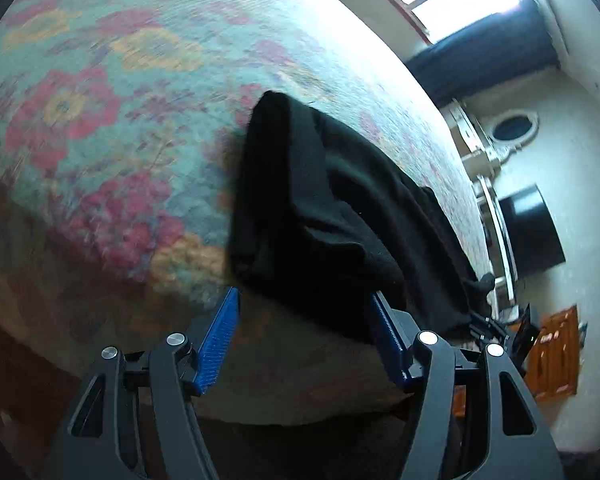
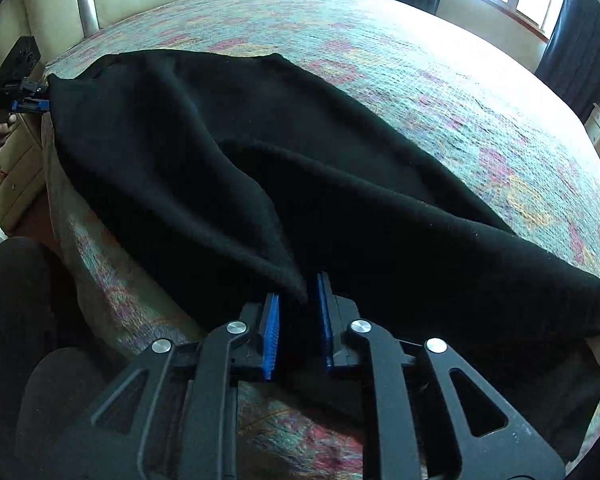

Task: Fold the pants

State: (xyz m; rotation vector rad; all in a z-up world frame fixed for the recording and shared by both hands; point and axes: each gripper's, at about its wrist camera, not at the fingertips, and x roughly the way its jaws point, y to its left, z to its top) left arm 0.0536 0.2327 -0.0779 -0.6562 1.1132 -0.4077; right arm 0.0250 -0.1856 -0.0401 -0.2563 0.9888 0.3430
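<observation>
1. Two grippers work black pants [image 2: 284, 168] spread along a floral bedspread [image 2: 480, 120]'s near edge.
2. Left gripper [image 1: 304, 312] stands wide, cloth at one pad, unpinched; right gripper [image 2: 298, 300] stands narrowly parted, a fold between its pads, apparently unclamped.
3. Judged mid-release; next needs a fresh grip for another fold.

Our left gripper [image 1: 304, 316] has matte black linkage arms with triangular cut-outs, round silver pivot screws at each joint, and ribbed blue pads [image 1: 220, 344] on the inner faces of its fingers. Our right gripper [image 2: 298, 300] is built the same: black arms, silver screw heads behind the fingers, blue ridged pads [image 2: 271, 336]. Below and left of our right gripper, our legs [image 2: 12, 300] wear black trousers.
</observation>
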